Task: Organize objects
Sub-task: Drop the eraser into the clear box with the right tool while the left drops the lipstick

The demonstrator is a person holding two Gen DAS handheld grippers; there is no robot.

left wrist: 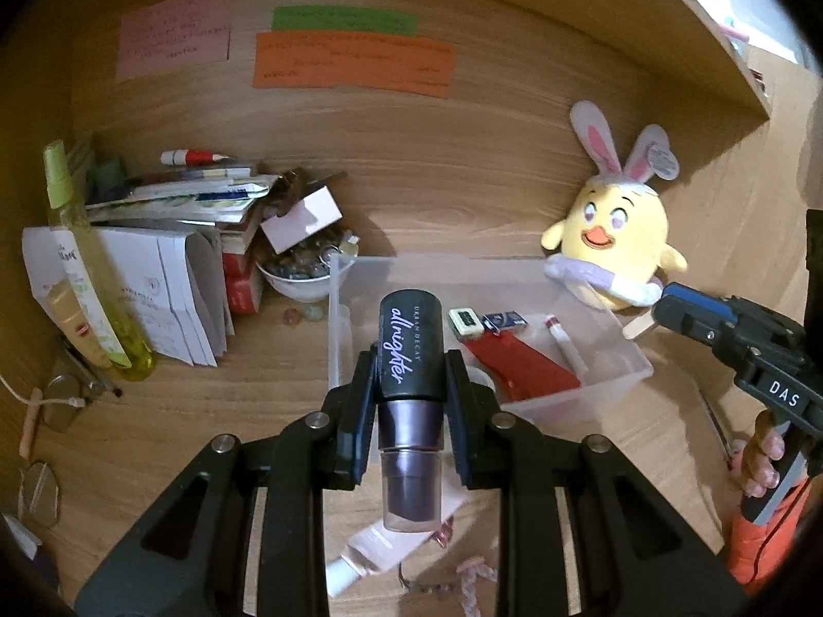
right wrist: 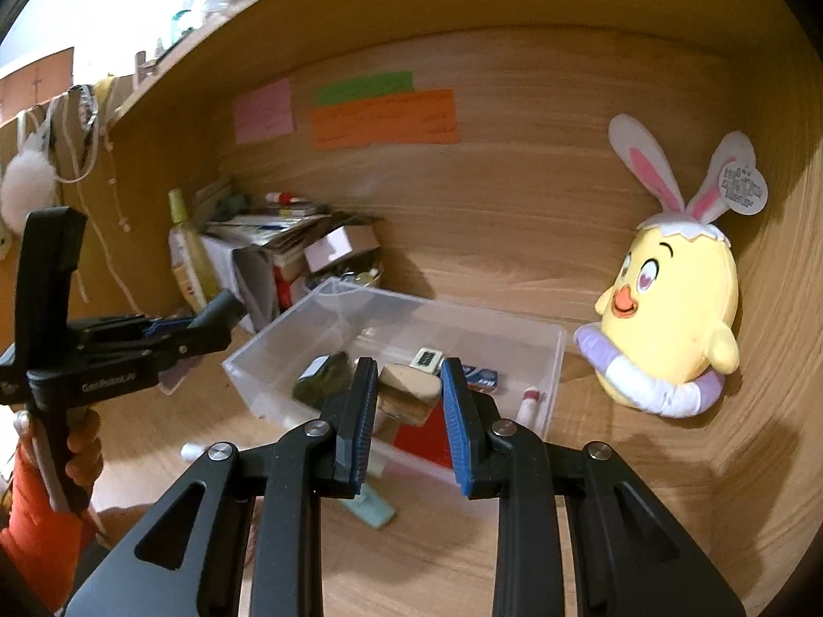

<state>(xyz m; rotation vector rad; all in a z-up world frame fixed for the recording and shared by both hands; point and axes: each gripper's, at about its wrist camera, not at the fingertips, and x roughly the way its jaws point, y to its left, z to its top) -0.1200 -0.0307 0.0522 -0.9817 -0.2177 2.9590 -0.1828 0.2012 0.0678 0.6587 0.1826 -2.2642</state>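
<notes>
My left gripper (left wrist: 410,360) is shut on a black and purple spray bottle (left wrist: 410,355) marked "all nighter", held above the near left end of a clear plastic bin (left wrist: 607,385). The bin also shows in the right wrist view (right wrist: 558,360); it holds a red card (left wrist: 524,367), a small white timer (left wrist: 464,321), a blue packet (left wrist: 504,320) and a lip tube (left wrist: 566,347). My right gripper (right wrist: 409,385) is shut on a beige wooden stick-like piece (right wrist: 411,393) above the bin's near edge. It shows at the right of the left wrist view (left wrist: 668,303).
A yellow plush chick (right wrist: 674,329) leans on the back wall right of the bin. Papers, books (left wrist: 170,277), a green spray bottle (left wrist: 87,267) and a bowl of trinkets (left wrist: 303,267) crowd the left. A white tube (left wrist: 380,550) and a teal item (right wrist: 373,509) lie on the desk.
</notes>
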